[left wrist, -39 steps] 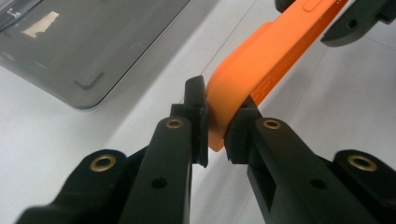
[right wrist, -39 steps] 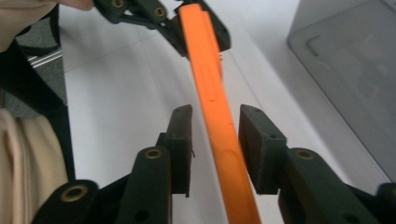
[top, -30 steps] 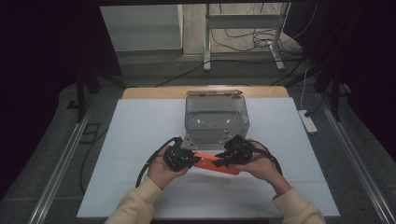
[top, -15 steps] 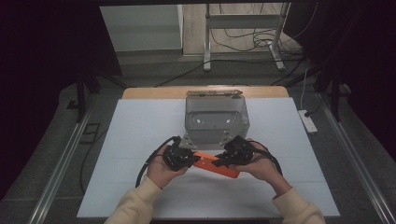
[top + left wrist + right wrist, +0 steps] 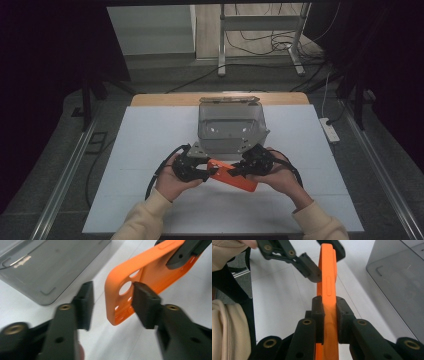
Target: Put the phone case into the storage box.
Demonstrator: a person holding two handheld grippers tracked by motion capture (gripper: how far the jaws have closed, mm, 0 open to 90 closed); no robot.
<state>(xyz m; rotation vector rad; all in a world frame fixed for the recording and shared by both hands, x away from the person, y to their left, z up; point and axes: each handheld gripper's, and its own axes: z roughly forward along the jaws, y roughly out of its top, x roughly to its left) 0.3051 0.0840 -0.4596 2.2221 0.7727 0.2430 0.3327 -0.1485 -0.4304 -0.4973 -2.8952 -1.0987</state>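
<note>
An orange phone case [image 5: 235,176] hangs just above the white table [image 5: 150,135], in front of a grey box [image 5: 231,127]. My right gripper [image 5: 330,305] is shut on the case's edge [image 5: 327,287], with both pads pressed against it. My left gripper [image 5: 113,298] has just been opening. Its jaws now stand apart around the case's camera-hole end [image 5: 125,287], with a clear gap on the left side. In the high view the left gripper [image 5: 206,170] and right gripper [image 5: 242,169] meet at the case from either side.
The grey box [image 5: 50,267] stands open-topped just behind the hands, close to the case. A wooden board [image 5: 165,98] lies at the table's far edge. A power strip [image 5: 330,131] sits off the right side, and cables trail from both grippers.
The left gripper's jaws have spread apart from the case's end. Both hands and the case have kept their place.
</note>
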